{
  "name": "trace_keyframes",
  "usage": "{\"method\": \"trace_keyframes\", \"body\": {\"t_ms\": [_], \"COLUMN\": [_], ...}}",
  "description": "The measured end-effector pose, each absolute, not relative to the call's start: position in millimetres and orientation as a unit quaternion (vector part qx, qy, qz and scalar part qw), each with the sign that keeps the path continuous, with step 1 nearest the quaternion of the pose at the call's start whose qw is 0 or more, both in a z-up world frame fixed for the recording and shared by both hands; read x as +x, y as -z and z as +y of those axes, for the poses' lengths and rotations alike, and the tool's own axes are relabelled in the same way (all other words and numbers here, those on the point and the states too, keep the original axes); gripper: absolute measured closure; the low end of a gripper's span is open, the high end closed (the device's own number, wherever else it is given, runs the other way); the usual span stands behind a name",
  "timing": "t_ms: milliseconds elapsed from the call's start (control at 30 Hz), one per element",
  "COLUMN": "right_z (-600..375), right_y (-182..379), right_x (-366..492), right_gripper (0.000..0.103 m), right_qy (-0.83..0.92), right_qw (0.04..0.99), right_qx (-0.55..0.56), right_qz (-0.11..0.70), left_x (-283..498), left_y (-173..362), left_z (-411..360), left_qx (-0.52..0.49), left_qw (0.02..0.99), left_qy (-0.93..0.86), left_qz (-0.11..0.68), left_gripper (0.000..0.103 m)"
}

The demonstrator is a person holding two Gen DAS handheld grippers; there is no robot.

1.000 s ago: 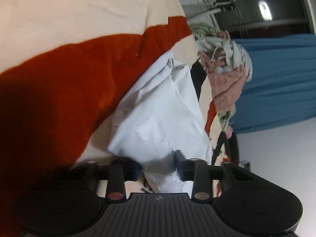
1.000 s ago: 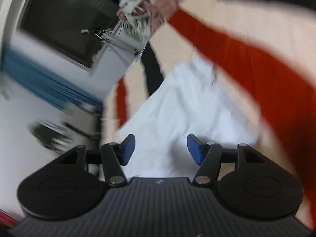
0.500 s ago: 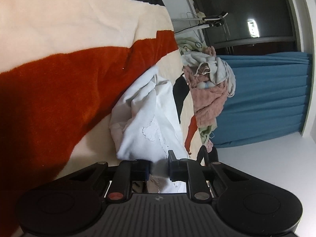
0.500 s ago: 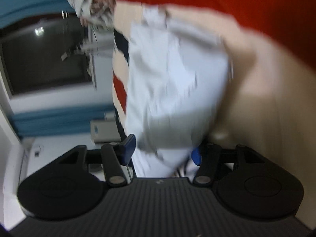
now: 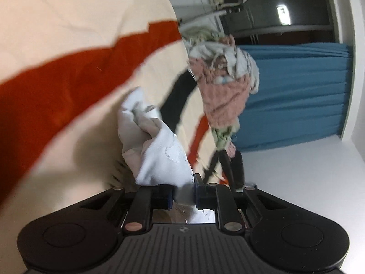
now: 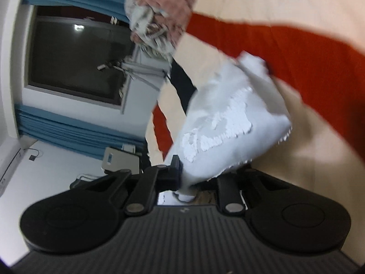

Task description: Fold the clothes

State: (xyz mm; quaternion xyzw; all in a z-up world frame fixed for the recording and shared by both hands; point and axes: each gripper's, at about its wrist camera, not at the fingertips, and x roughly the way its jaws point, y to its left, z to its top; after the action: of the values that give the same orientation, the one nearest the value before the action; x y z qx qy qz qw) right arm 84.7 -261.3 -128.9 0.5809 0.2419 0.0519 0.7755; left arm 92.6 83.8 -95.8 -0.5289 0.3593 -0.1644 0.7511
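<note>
Both tools now pinch white garment (image 5: 159,157) edges.

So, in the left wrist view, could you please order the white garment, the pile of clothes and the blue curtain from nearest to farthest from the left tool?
1. White garment: pinched in the left tool.
2. Pile of clothes: ahead, upper right.
3. Blue curtain: behind the pile, far right.
</note>
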Motion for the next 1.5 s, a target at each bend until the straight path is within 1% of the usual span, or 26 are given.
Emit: {"method": "trace_keyframes", "body": {"t_ms": [133,200,267,367,500,633,700,767,800,867,967,1067,1100,1133,1200,1267,1300,1333,1433,1500], "right_z": [-294,-317,-343,-388,-444,-488,-507,-518,-521,-526,-527,-522,-519,-518,-519,-516,-513,-509,-498,-489], "right_y": [105,101,101,99,70,25,15,20,28,55,113,173,184,191,188,174,165,155,121,98], "right_x": [65,61,66,89,142,196,213,220,221,222,227,223,222,220,215,212,209,206,195,181], "right_gripper": [0.087,0.087,0.087,0.087,0.087,0.087,0.087,0.087,0.087,0.087,0.087,0.087,0.085,0.083,0.077,0.077,0.076,0.076,0.076,0.076], "right_qy": [-0.023,-0.003,0.022,0.053,0.077,0.099,0.107,0.113,0.117,0.128,0.144,0.155,0.156,0.159,0.167,0.176,0.181,0.186,0.180,0.171], "right_qw": [0.772,0.759,0.745,0.727,0.754,0.809,0.829,0.848,0.857,0.865,0.849,0.808,0.797,0.788,0.778,0.772,0.773,0.775,0.793,0.811], "right_qx": [0.599,0.617,0.630,0.644,0.614,0.555,0.534,0.506,0.492,0.471,0.475,0.504,0.510,0.516,0.521,0.514,0.502,0.489,0.456,0.439], "right_qz": [0.213,0.208,0.218,0.234,0.219,0.165,0.129,0.107,0.102,0.118,0.182,0.263,0.282,0.296,0.309,0.331,0.344,0.354,0.361,0.346], "left_x": [104,124,149,196,267,308,323,325,324,322,314,307,304,299,289,278,279,274,249,229], "left_y": [57,41,27,5,-24,-32,-34,-15,1,35,78,121,136,133,123,102,87,73,26,-5], "left_z": [34,-1,-38,-98,-168,-223,-250,-264,-268,-276,-266,-255,-251,-249,-246,-246,-245,-242,-236,-231], "left_qx": [-0.475,-0.437,-0.390,-0.338,-0.321,-0.301,-0.285,-0.270,-0.257,-0.229,-0.196,-0.163,-0.152,-0.134,-0.096,-0.065,-0.059,-0.054,-0.036,-0.020], "left_qw": [0.756,0.760,0.768,0.781,0.793,0.813,0.825,0.833,0.836,0.841,0.835,0.825,0.822,0.827,0.839,0.846,0.849,0.854,0.870,0.880], "left_qy": [0.173,0.179,0.188,0.210,0.249,0.297,0.320,0.332,0.332,0.331,0.319,0.305,0.300,0.298,0.293,0.291,0.290,0.290,0.295,0.295], "left_qz": [0.415,0.446,0.472,0.481,0.455,0.400,0.369,0.350,0.353,0.362,0.404,0.446,0.460,0.458,0.448,0.442,0.438,0.428,0.393,0.372], "left_gripper": [0.085,0.085,0.085,0.085,0.085,0.085,0.085,0.085,0.085,0.085,0.085,0.085,0.081,0.075,0.073,0.067,0.056,0.049,0.043,0.043]}}
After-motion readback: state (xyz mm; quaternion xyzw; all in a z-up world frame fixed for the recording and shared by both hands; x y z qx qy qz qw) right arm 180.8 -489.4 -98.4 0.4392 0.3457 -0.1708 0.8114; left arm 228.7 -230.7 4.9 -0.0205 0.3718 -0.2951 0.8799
